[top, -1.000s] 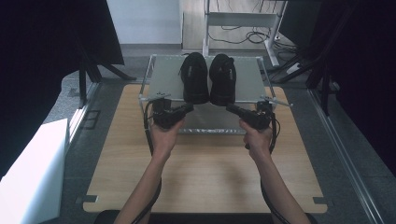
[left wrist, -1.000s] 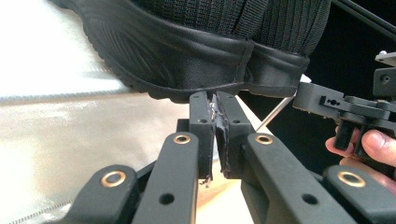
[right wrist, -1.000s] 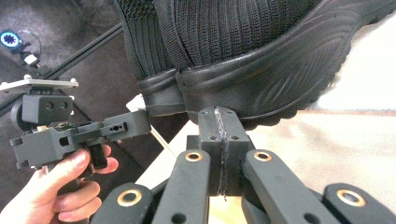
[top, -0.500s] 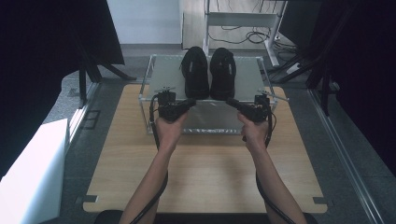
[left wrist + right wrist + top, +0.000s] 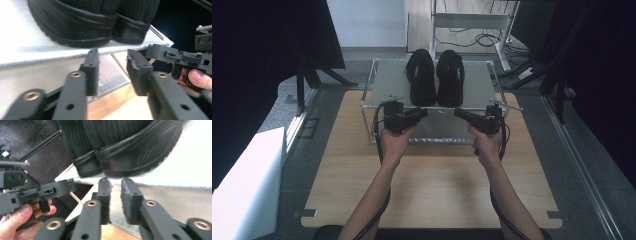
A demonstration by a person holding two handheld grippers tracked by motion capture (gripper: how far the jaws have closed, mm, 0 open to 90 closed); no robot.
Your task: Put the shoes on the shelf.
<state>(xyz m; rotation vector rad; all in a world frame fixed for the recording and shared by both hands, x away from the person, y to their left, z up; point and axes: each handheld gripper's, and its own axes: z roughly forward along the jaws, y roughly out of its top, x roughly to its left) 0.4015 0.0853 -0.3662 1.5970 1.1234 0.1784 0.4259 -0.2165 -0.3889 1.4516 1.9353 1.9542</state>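
Ribbed-soled black shoes (image 5: 435, 76) on seemingly frosted shelf (image 5: 387, 85)

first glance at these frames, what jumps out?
A pair of black shoes stands side by side on top of a low wire-framed rack at the far end of the wooden table. Just in front of the rack's near edge, the left gripper and right gripper point inward toward each other, each with its jaws apart and nothing between them. Each gripper view looks up at the shoes' ribbed heels from just below the shelf.
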